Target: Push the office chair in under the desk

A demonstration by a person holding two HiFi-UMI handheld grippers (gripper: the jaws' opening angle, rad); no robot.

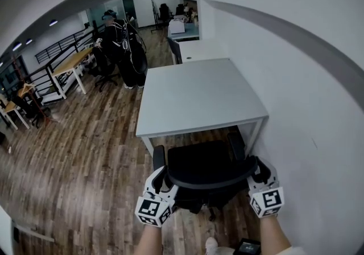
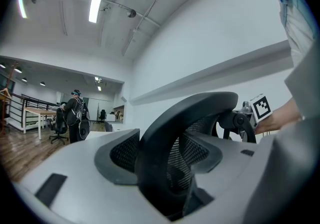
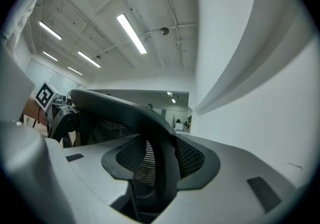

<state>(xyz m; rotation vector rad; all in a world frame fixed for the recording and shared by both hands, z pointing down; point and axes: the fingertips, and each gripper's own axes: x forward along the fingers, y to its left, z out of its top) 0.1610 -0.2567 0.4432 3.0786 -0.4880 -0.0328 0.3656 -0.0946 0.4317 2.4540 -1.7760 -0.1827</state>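
1. The left gripper (image 1: 161, 177) and the right gripper (image 1: 257, 173) each had its jaws closed on the rim of the chair (image 1: 205, 165) back, one at each side.
2. The chair stood just in front of the desk (image 1: 199, 94), with its seat front at the desk edge, not yet fully under.
3. To push well, both sides should go forward equally, so that the chair does not turn toward the wall (image 1: 296, 106) or hit the desk leg (image 1: 257, 133).
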